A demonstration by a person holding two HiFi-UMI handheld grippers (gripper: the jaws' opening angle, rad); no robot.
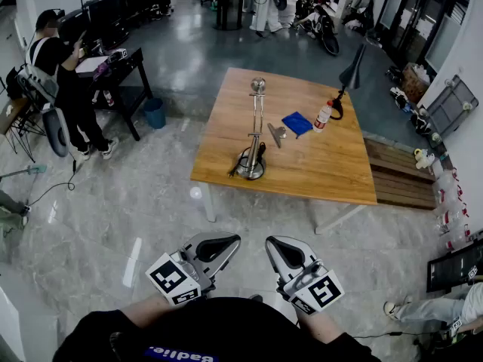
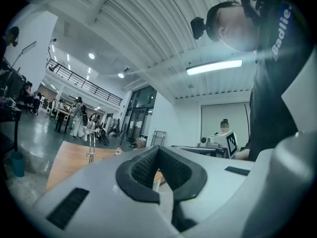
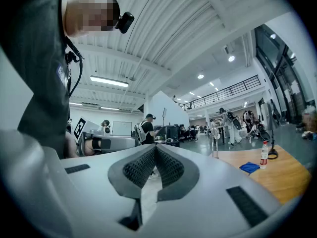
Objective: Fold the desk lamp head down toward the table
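The task had not yet begun: the person stood on the floor well apart from the wooden surface, holding both tools close to the body and roughly level. The left hand-held gripper had its jaws pressed together with nothing between them, and the right hand-held gripper was likewise closed and empty. The desk lamp stood near the front left part of the surface, its arm upright and its head raised at the top, not folded at all. A blue cloth and a bottle lay to the lamp's right, apart from it. The step in hand looked like the approach. The next move would probably call for walking up to the surface, opening one set of jaws, and perhaps steadying the lamp's base with one tool while the other took the head or upper arm to bring it down.
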